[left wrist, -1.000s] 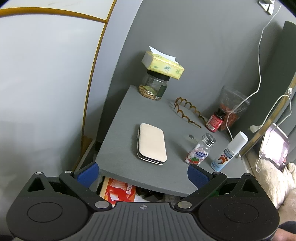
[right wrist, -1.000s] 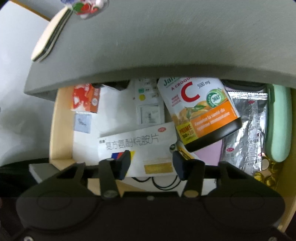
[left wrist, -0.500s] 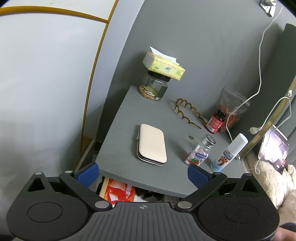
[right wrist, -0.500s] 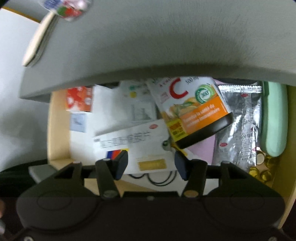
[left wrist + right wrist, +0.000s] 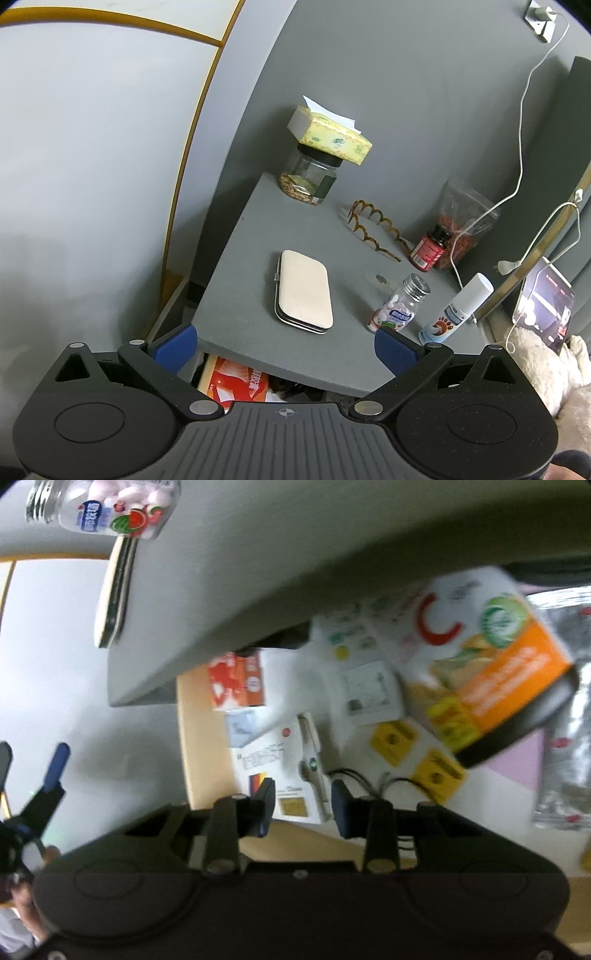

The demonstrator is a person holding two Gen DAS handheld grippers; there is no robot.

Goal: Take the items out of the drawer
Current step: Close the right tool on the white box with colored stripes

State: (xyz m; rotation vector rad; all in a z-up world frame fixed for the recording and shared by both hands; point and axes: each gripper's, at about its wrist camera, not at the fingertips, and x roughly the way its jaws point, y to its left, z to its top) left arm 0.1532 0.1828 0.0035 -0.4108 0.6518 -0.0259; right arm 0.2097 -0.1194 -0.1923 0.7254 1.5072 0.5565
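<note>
Right gripper (image 5: 301, 805): lowest and nearest in the right wrist view, over the drawer's front edge; fingers (image 5: 266, 803) closing, the white medicine box (image 5: 280, 764) between them, pads not clearly pressing yet.
Key relation: the box lies straight ahead of the fingers, its near end in the gap, long axis running away toward the drawer's back; the right hand looks far nearer than the left.
Drawer (image 5: 183, 738): holds that box, an orange carton (image 5: 236, 681) at the left wall, yellow sachets (image 5: 393, 740), a vitamin C pouch (image 5: 491, 664), a silver foil pack (image 5: 565, 738) at the right.
Left gripper (image 5: 284, 341): fingers spread wide, nothing between them, at the bench's front edge.
Bench (image 5: 240, 295): cream case (image 5: 304, 291), candy bottle (image 5: 397, 308) near the front edge.
</note>
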